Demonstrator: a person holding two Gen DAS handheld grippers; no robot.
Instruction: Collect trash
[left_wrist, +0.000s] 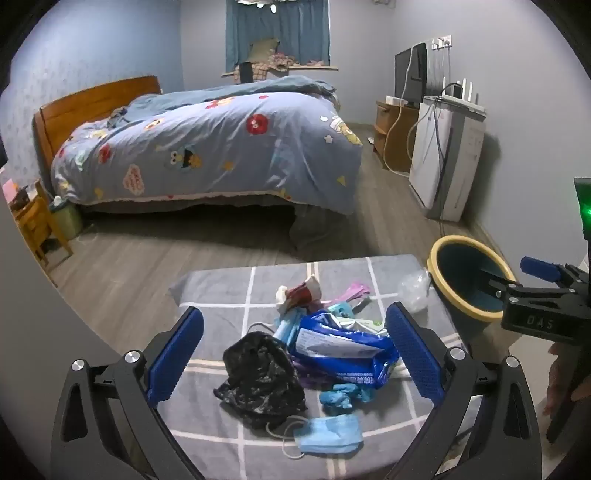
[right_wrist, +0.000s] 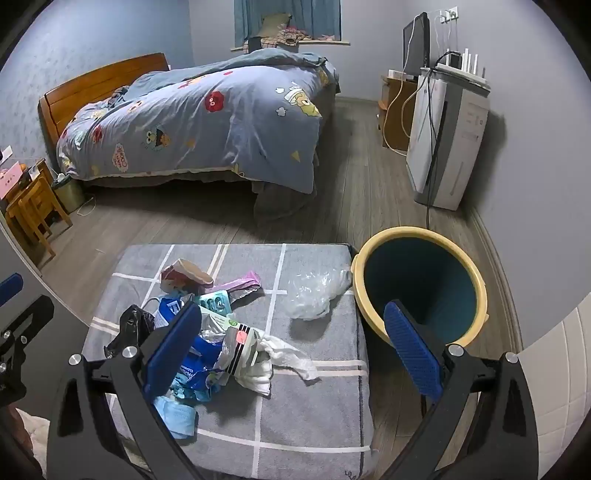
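On the grey checked cushion (left_wrist: 229, 295), a trash pile (left_wrist: 325, 343) waits beside the bin (right_wrist: 417, 288).
Both grippers, left (left_wrist: 295, 350) and right (right_wrist: 295, 347), hover with fingers spread wide, empty; light, crumply wrappers and black bag (left_wrist: 258, 373) should pinch easily at folds.

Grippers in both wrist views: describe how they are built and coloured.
Each gripper is a black frame with curved arms, silver round bolts at the pivots, and two flat blue pads with a fine ribbed texture. The left gripper and right gripper look alike. Seen from the left wrist view, the right one's black body bears pale raised lettering, with a green light above it.
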